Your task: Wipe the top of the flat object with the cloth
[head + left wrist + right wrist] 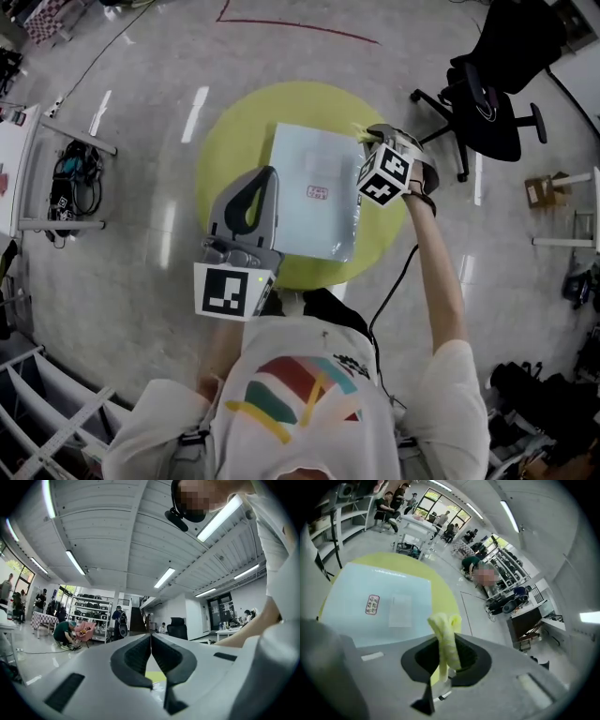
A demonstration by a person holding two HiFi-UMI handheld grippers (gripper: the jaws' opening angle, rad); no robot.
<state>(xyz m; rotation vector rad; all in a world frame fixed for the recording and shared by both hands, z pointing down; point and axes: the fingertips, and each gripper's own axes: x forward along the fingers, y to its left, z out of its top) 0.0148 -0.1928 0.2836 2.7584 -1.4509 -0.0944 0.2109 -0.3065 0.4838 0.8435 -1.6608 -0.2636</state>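
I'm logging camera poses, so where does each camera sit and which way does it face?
Head view: on the person's head, steeply down at table and flat object; torso, arms, both grippers show.
Left gripper view: on left gripper, tilted toward the ceiling; shut empty fingers, an arm show.
Right gripper view: on right gripper, angled down over the flat object; fingers clamp the cloth.
Shared: head and right gripper views both show the object's red label.

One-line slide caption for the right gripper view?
Right hand-held gripper pinches a folded pale-yellow cloth by a corner of the light-blue flat rectangular object on the round yellow-green table.
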